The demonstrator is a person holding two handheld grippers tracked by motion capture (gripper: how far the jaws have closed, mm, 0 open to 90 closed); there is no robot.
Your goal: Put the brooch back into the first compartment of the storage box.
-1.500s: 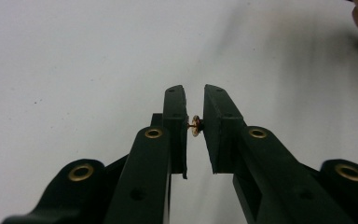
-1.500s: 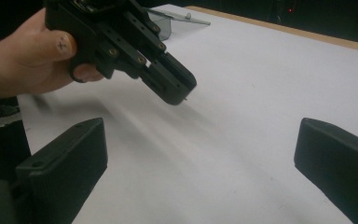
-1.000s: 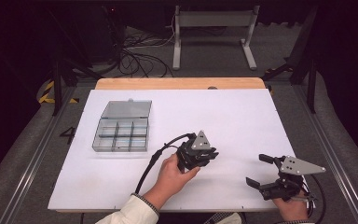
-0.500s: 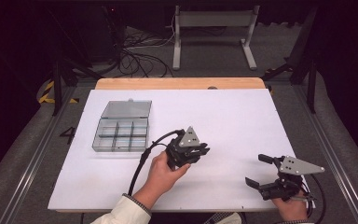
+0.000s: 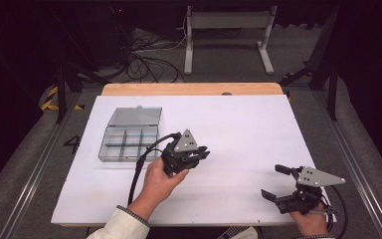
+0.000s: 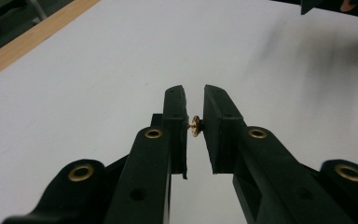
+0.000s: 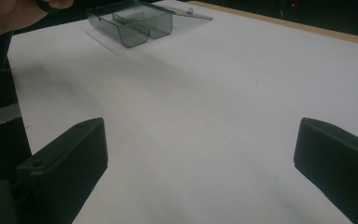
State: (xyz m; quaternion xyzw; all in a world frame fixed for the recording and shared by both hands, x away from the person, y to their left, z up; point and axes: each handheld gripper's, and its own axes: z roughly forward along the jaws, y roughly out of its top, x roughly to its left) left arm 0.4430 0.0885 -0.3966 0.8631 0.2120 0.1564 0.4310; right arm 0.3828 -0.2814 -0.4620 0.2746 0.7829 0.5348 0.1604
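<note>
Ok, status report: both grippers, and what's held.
Left gripper shut on small brass part, above the white table. Right gripper open, empty. Compartment box lid open.
</note>
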